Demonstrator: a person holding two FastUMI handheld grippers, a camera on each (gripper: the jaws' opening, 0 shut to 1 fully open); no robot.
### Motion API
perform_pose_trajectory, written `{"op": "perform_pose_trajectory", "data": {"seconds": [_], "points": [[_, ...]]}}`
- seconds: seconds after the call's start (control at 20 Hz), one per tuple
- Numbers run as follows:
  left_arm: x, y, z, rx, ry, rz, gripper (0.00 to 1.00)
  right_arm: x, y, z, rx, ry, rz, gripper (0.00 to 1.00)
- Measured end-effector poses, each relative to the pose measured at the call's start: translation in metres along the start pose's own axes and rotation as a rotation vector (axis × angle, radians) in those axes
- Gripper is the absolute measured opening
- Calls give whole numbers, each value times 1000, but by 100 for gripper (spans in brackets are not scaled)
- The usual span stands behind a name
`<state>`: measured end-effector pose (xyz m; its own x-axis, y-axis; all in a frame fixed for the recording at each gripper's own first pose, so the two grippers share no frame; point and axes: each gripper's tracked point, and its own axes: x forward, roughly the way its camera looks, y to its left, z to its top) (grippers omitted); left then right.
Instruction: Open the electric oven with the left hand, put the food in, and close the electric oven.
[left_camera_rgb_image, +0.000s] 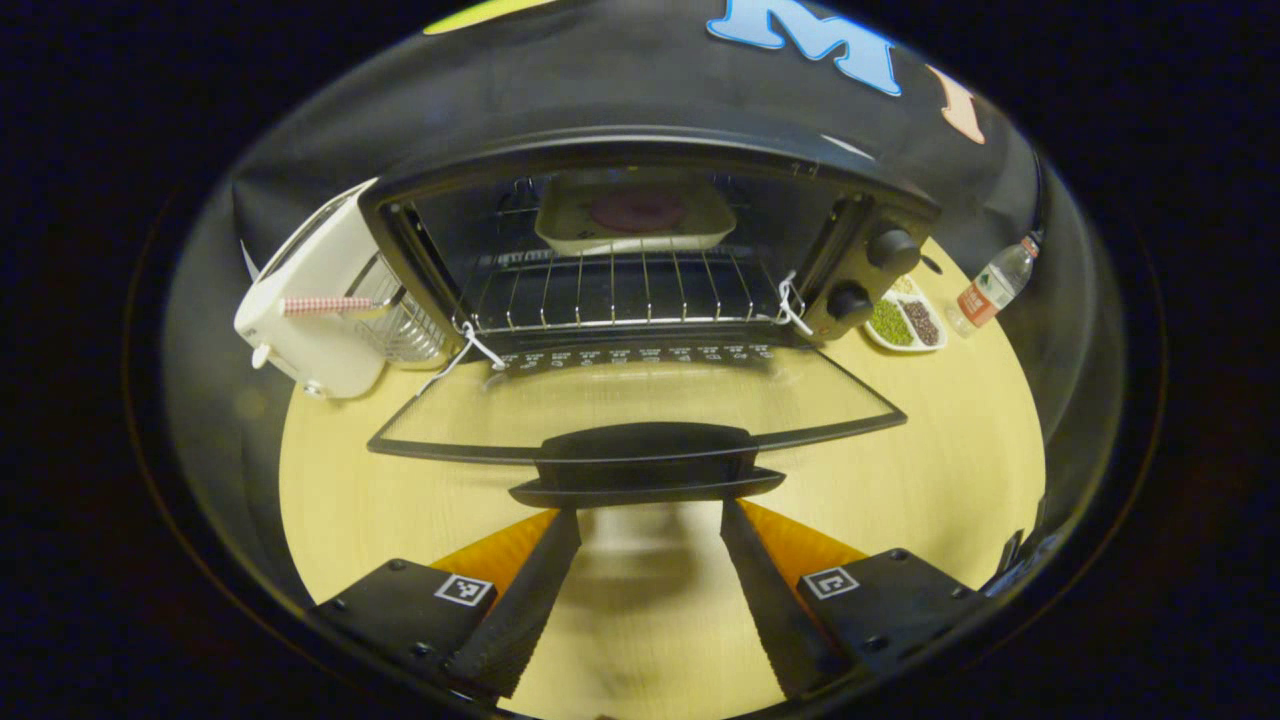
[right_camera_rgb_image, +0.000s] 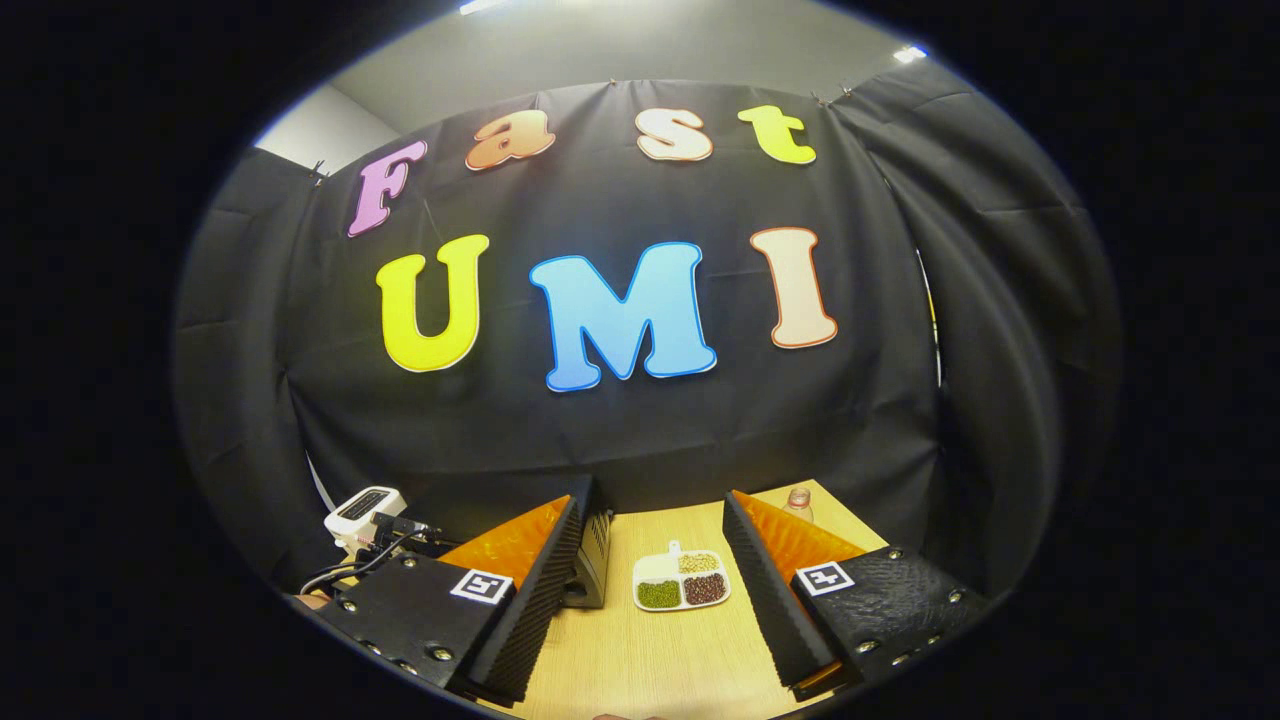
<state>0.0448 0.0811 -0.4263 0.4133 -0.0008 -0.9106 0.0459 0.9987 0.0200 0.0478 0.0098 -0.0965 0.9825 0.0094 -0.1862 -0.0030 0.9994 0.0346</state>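
Note:
In the left gripper view the black electric oven (left_camera_rgb_image: 860, 215) stands with its glass door (left_camera_rgb_image: 640, 405) folded down flat toward me. A cream tray with a dark round piece of food (left_camera_rgb_image: 637, 212) rests deep inside on the wire rack (left_camera_rgb_image: 610, 290). The door handle (left_camera_rgb_image: 645, 470) lies just beyond my left gripper (left_camera_rgb_image: 650, 520), which is open with nothing between its fingers. In the right gripper view my right gripper (right_camera_rgb_image: 650, 520) is open and empty, raised and facing the booth wall, with a corner of the oven (right_camera_rgb_image: 592, 560) behind its left finger.
A white toaster (left_camera_rgb_image: 320, 290) stands left of the oven. Right of the oven lie a divided dish of beans (left_camera_rgb_image: 905, 322) (right_camera_rgb_image: 682, 580) and a water bottle (left_camera_rgb_image: 995, 285) on the light wooden table (left_camera_rgb_image: 950, 450). The black cloth wall stands close behind.

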Motion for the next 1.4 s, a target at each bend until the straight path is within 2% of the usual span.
{"op": "perform_pose_trajectory", "data": {"seconds": [0.4, 0.45, 0.65, 0.8, 0.85, 1.0, 1.15, 1.2, 1.25, 1.3, 1.35, 1.4], "points": [[-13, 3, 23, -25, -80, 35, 96, -5, -8, -1, -12, 5, 12, 88], [-15, 2, 29, -35, -108, 36, 92, -6, -11, -1, -16, 5, 11, 88], [-30, 6, 55, -83, -234, 57, 100, -5, -18, -1, -24, 3, 17, 88], [-47, 3, 71, -128, -283, 55, 100, -3, -20, 4, -19, -5, 26, 88], [-55, 6, 74, -133, -315, 55, 97, -3, -21, 5, -23, -13, 29, 88], [-107, -3, 98, -135, -490, 61, 96, 0, -26, 21, -46, -54, 35, 88], [-199, -28, 135, -163, -759, 43, 100, 6, -22, 46, -38, -96, 62, 88], [-231, -35, 146, -165, -836, 45, 92, 6, -21, 59, -36, -118, 71, 88], [-259, -43, 150, -168, -880, 41, 100, 5, -21, 70, -33, -139, 81, 88], [-286, -49, 151, -167, -912, 35, 96, 3, -19, 79, -34, -155, 91, 88], [-313, -54, 153, -161, -948, 39, 100, 1, -17, 87, -35, -170, 106, 88], [-335, -57, 156, -146, -984, 44, 96, 0, -14, 93, -39, -183, 119, 88]]}}
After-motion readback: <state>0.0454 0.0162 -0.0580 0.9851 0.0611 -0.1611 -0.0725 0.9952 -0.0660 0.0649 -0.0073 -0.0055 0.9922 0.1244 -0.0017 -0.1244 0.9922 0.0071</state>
